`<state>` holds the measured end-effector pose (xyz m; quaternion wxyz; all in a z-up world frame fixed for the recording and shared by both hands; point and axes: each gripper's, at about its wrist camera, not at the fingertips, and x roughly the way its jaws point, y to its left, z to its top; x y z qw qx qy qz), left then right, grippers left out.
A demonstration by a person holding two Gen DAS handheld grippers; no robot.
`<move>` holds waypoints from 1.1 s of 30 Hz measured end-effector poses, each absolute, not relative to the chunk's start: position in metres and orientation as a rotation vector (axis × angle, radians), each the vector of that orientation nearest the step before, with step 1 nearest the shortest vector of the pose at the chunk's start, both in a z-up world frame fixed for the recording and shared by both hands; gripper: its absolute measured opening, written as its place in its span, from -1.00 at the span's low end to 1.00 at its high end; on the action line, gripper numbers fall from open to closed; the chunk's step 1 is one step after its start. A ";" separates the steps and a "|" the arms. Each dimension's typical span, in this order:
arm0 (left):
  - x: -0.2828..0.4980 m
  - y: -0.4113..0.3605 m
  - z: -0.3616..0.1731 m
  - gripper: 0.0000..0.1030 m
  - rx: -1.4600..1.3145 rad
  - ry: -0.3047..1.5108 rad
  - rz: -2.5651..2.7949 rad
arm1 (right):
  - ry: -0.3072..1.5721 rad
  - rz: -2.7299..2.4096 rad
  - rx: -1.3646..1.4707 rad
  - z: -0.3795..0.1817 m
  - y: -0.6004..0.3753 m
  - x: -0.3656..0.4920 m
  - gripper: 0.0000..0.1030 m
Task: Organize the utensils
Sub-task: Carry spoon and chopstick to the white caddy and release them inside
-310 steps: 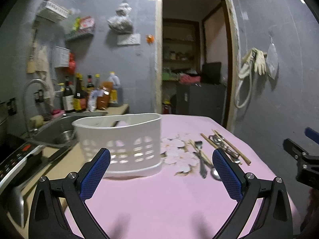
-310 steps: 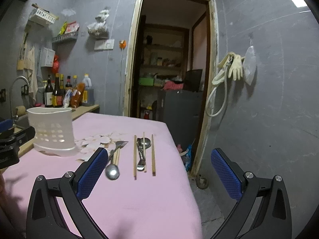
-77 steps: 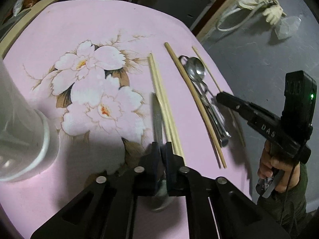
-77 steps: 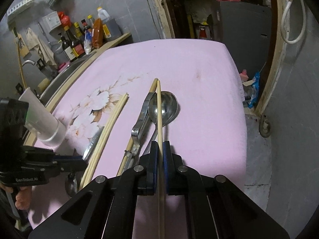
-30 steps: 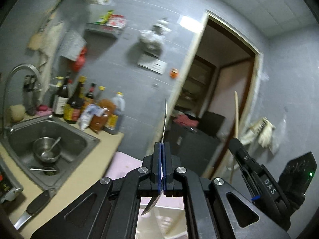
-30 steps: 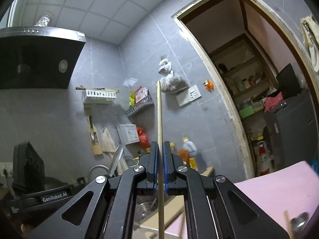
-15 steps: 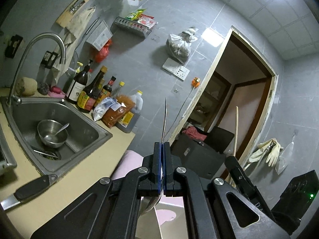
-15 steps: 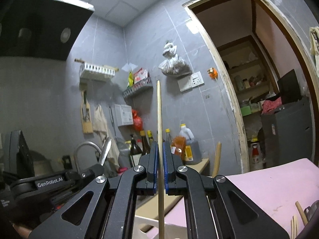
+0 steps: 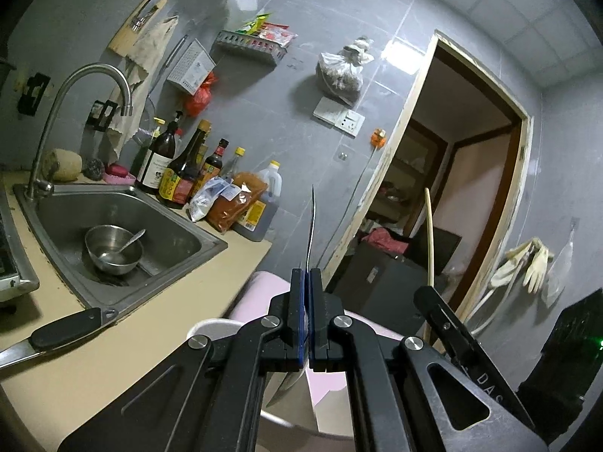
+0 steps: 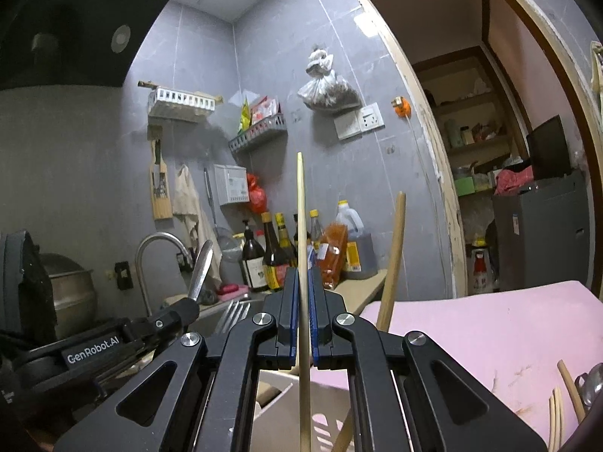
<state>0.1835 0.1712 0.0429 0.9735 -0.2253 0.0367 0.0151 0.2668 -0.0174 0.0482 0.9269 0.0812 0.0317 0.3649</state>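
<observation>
so the left gripper (image 9: 308, 293) is clamped on a metal spoon (image 9: 311, 222) and the right gripper (image 10: 304, 303) on a chopstick (image 10: 300, 226), both upright over the white holder (image 10: 286, 399) where one chopstick (image 10: 392, 260) already leans, with more utensils (image 10: 565, 384) left on the pink table (image 10: 490, 324)

A domestic kitchen. A stainless-steel sink (image 9: 158, 233) with a curved chrome tap (image 9: 75, 113) is set into a beige bench (image 9: 124, 339); a steel bowl with a spoon (image 9: 113, 250) lies in the basin. Dark sauce bottles (image 9: 181, 173) and a plastic oil jug (image 9: 260, 207) line the grey tiled wall (image 9: 286, 120). A black extractor hood (image 10: 83, 26) hangs above; a grey wall rack of packets (image 10: 260, 133) and a wooden-framed doorway (image 10: 426, 143) complete the room.
</observation>
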 end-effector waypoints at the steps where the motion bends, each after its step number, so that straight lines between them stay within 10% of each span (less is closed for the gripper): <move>1: 0.183 0.169 0.042 -1.00 -0.444 0.077 0.034 | 0.069 0.749 0.161 0.047 -0.018 0.266 -0.94; 22: 0.174 0.155 0.034 -0.99 -0.391 0.236 0.061 | 0.135 0.759 0.104 0.043 -0.027 0.259 -0.92; 33: 0.156 0.137 0.063 -0.59 -0.372 0.178 0.023 | 0.055 0.727 0.092 0.071 -0.060 0.238 -0.57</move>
